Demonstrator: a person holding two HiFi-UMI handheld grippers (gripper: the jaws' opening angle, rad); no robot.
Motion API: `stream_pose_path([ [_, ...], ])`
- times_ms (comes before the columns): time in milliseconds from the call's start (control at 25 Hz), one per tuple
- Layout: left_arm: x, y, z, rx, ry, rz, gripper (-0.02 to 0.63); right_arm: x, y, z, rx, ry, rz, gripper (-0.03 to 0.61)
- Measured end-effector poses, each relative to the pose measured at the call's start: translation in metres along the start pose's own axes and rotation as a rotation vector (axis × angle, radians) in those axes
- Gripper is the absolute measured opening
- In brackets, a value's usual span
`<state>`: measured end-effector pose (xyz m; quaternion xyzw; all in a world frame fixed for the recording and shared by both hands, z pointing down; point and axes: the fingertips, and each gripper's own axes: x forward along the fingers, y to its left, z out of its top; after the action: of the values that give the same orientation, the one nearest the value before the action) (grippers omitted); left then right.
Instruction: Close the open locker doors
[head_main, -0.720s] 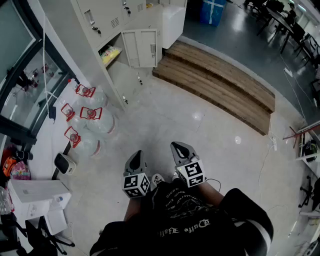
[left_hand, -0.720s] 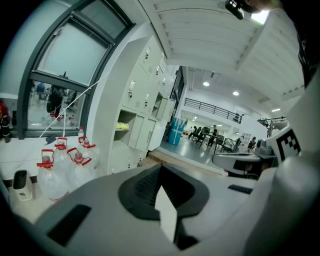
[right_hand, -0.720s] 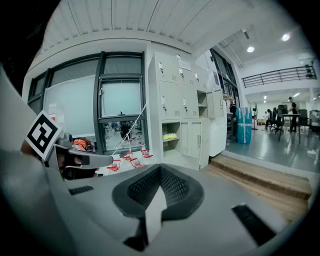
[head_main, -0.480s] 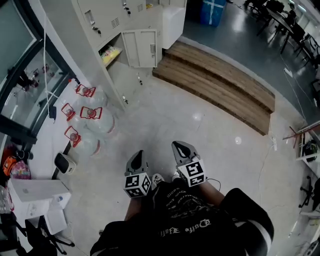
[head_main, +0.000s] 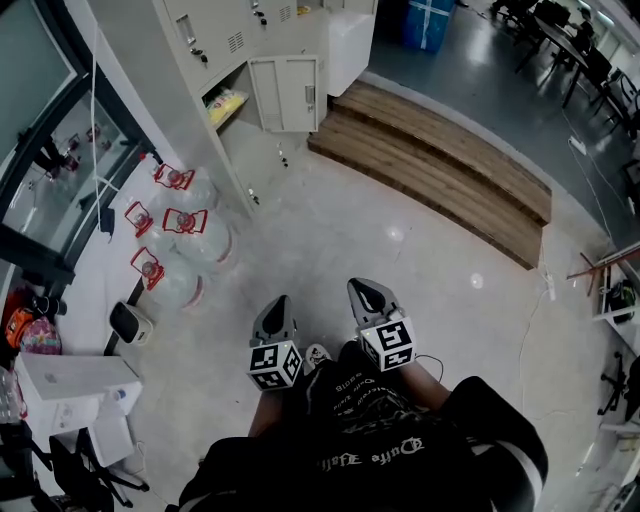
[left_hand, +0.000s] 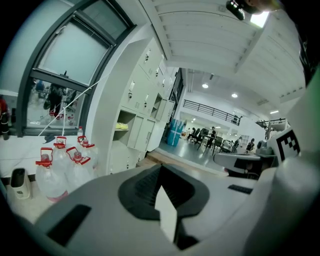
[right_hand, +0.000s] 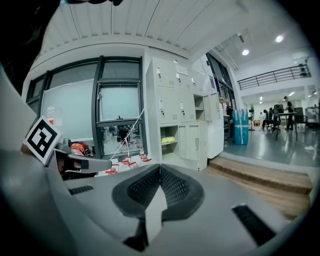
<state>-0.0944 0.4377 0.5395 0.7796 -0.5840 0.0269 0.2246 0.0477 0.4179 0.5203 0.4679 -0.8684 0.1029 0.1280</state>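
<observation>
The cream lockers (head_main: 215, 40) stand far ahead at the upper left of the head view. One door (head_main: 286, 93) hangs open beside a compartment holding something yellow (head_main: 228, 103). A lower door (head_main: 255, 160) also stands open near the floor. My left gripper (head_main: 276, 306) and right gripper (head_main: 369, 293) are held side by side close to my body, well short of the lockers. Both are shut with nothing between the jaws. The left gripper (left_hand: 160, 172) looks toward the lockers (left_hand: 142, 112). The right gripper (right_hand: 160, 172) faces the open compartment (right_hand: 170, 142).
Several large water bottles with red handles (head_main: 180, 235) stand on the floor left of the lockers, by a window. Wooden steps (head_main: 440, 175) run diagonally at the right. A white box (head_main: 75, 385) and a small black device (head_main: 128, 322) lie at the lower left.
Both grippers stay shut in front of my body. The head view has shifted only slightly, and the lockers sit a touch further right in it.
</observation>
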Motion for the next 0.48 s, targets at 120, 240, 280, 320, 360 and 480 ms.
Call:
stream_pose_path([
  [120, -0.001, 0.007, -0.006, -0.005, 0.010, 0.001, 0.006, 0.000, 0.004, -0.004, 0.017, 0.000, -0.006, 0.006],
  [240, -0.001, 0.010, -0.013, 0.013, 0.030, -0.002, 0.006, -0.001, 0.005, -0.007, 0.028, 0.011, -0.022, 0.006],
  [280, 0.000, 0.010, -0.014, 0.018, 0.035, -0.006, 0.006, -0.001, 0.005, -0.007, 0.027, 0.012, -0.025, 0.006],
  [320, 0.002, 0.010, -0.015, 0.022, 0.039, -0.008, 0.006, 0.000, 0.004, -0.008, 0.026, 0.013, -0.024, 0.006],
  [360, 0.003, 0.011, -0.016, 0.025, 0.041, -0.008, 0.006, 0.001, 0.004, -0.008, 0.025, 0.014, -0.023, 0.006],
  [480, 0.010, 0.012, -0.016, 0.034, 0.043, -0.004, 0.006, 0.005, -0.003, -0.010, 0.028, 0.017, -0.026, 0.006],
])
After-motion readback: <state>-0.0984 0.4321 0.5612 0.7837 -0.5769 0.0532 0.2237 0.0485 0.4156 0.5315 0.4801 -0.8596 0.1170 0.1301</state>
